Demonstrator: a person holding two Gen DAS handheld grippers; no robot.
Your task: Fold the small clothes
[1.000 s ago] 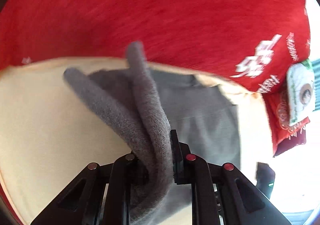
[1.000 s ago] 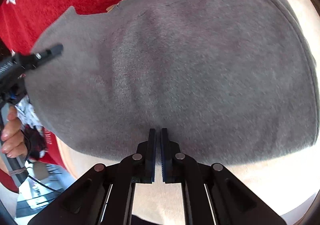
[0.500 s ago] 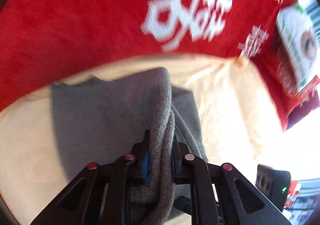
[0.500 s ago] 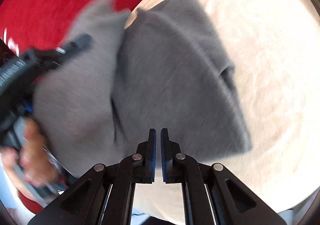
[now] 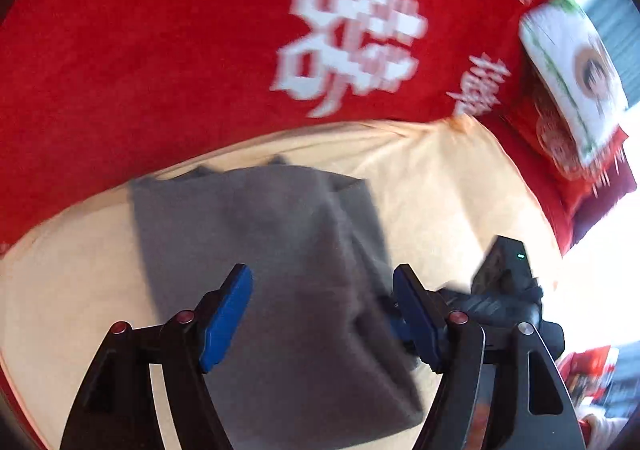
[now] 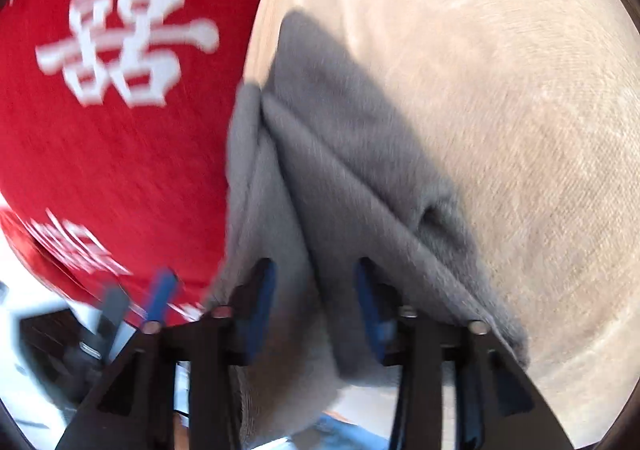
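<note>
The folded grey knit garment (image 5: 280,270) lies on the cream cloth (image 5: 440,185) beside the red fabric with white characters (image 5: 160,49). The left gripper (image 5: 322,314) and right gripper (image 6: 316,306) have both just been opening; their blue pads stand spread above the garment, pinching nothing.

Your left gripper (image 5: 322,310), black with blue pads, points steeply downward, and its jaws have just been opening: they stand wide apart, with grey cloth lying below the gap but neither blue pad (image 5: 226,314) pressing on it. Your right gripper (image 6: 316,302), of the same black and blue make, points less steeply down; its jaws have just been opening too and stand parted, cloth showing between them without being pinched. In the right wrist view, your left gripper appears blurred at lower left.
</note>
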